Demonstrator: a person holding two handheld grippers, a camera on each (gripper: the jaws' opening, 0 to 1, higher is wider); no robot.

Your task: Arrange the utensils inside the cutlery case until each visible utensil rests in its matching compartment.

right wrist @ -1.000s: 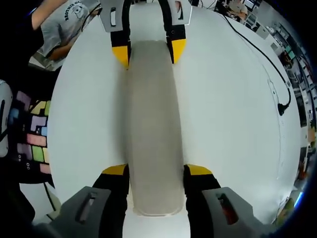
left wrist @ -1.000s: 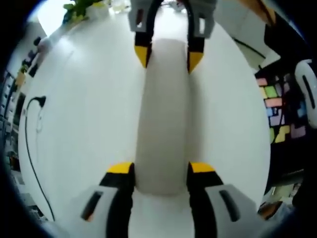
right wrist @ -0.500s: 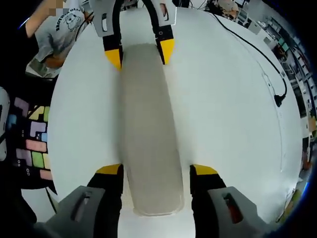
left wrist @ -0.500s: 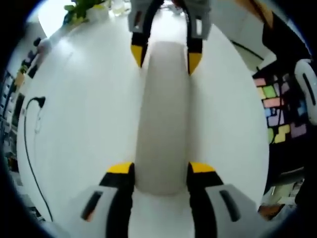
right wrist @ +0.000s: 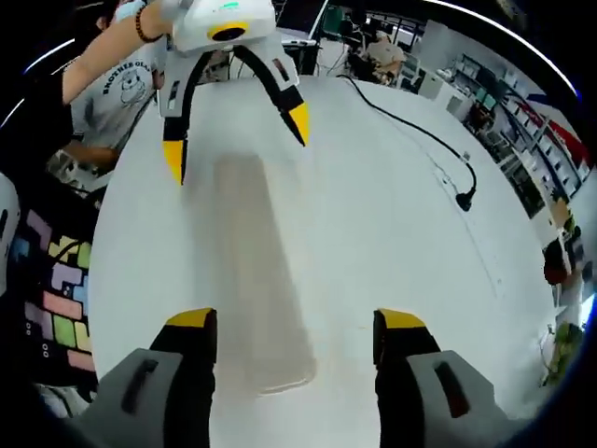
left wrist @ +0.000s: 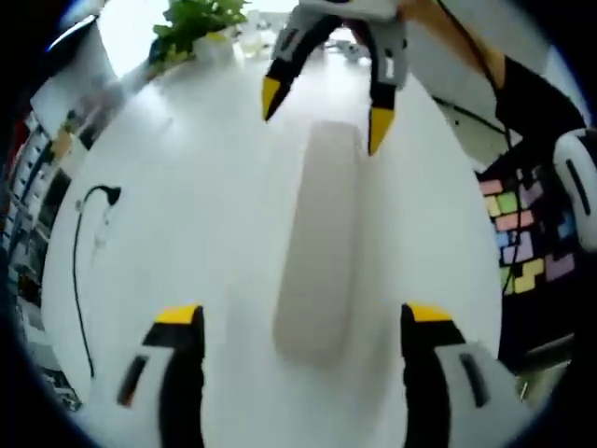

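- A broad white table [left wrist: 187, 215] carries the work; in the left gripper view a green plant [left wrist: 201, 19] stands at its far edge near 11 o'clock, and a black cable with a plug [left wrist: 93, 201] trails along the 9 o'clock side. Coloured foam floor tiles [left wrist: 522, 233] show past the table edge at 3 o'clock.
- In the right gripper view a workshop with shelving lies beyond the table toward 2 o'clock, and a person in a grey printed shirt [right wrist: 117, 79] stands at about 10 o'clock.
- The cutlery case [left wrist: 322, 247], a long pale grey closed case with rounded ends, lies flat on the table, running from 6 toward 12 o'clock between the two tools.
- The left tool [left wrist: 303, 317] is released: its yellow-tipped jaws stand wide on either side of the near end of the case, clear of it.
- The right tool [right wrist: 297, 325] is likewise spread, its jaws flanking the opposite end without contact; the case [right wrist: 261, 280] reads blurred here.
- Each tool appears at 12 o'clock in the other's view, jaws apart above the far end, so the two face each other along the case.
- No utensils are visible, and the case looks shut; judging by that, sorting has not begun, and the straddling stance suits steadying or opening the case from both ends.
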